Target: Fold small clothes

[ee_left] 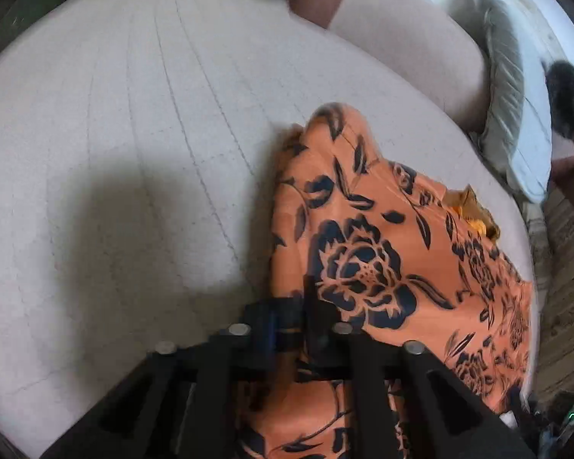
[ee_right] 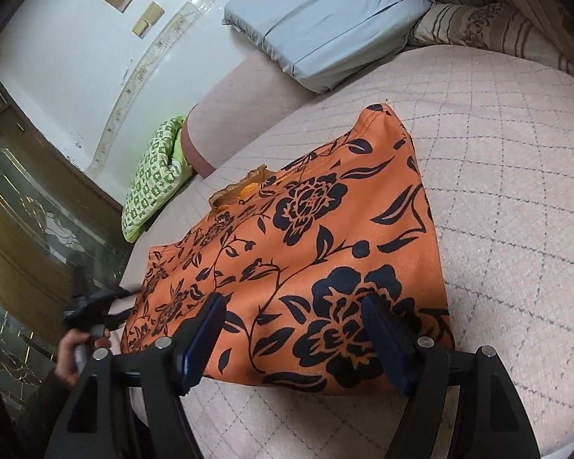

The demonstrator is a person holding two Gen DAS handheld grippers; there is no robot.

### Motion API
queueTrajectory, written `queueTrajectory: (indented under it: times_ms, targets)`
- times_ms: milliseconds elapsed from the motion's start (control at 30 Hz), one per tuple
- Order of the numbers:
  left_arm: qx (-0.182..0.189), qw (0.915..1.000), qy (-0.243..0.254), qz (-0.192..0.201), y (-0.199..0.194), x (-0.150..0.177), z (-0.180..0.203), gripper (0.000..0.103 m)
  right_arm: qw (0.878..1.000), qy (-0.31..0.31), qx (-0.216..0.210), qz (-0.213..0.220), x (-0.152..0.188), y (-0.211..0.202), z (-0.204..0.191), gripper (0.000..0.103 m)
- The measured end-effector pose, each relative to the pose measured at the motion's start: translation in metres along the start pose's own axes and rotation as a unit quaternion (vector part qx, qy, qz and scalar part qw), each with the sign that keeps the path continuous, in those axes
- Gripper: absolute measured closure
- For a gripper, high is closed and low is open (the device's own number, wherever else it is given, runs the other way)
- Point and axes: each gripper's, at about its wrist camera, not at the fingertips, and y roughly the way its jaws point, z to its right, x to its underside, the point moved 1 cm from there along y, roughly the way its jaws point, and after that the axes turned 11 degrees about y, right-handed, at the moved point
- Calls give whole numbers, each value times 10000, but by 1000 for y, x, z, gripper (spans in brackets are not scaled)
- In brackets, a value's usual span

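Note:
An orange garment with a black flower print [ee_right: 306,237] lies spread on a pale quilted bed [ee_right: 497,176]. My right gripper [ee_right: 294,306] is open, its blue-padded fingers [ee_right: 204,329] hovering just above the garment's near edge. In the left wrist view the garment [ee_left: 363,237] is bunched and lifted, and my left gripper [ee_left: 298,306] is shut on a fold of it at its near edge. The left gripper also shows in the right wrist view [ee_right: 92,302], at the garment's left side by the bed edge.
A grey-blue pillow [ee_right: 325,23] and a striped patterned cushion [ee_right: 490,26] lie at the head of the bed. A green checked cloth [ee_right: 153,176] hangs at the bed's far left edge. A wooden glass-panelled door [ee_right: 26,191] stands left.

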Motion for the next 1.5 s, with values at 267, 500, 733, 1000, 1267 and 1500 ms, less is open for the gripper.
queueTrajectory:
  times_ms: [267,500,733,1000,1267,1500]
  targets:
    - [-318,9995,15,-11,-8,3,3,76,10000,47,-22,-68,-2,7,4,26]
    - [-741,9805,1240,1335,-39,-25,69,18,10000,85,11,-32,1,4,3,26]
    - [-483,9984,275,131,32,-50,13,94,10000,24,59,-28,2,4,2,26]
    - [74,9970,-776,-6,19,-42,-10,73,9999,-27,86,-50,4,4,2,26]
    - [-1832,9599,1592,1403,-80,29,128,25,9999,-12,141,-43,8,1,1,26]
    - [-1280,9626,2329,522,-17,97,176,20,9996,67,234,-113,14,-2,1,26]
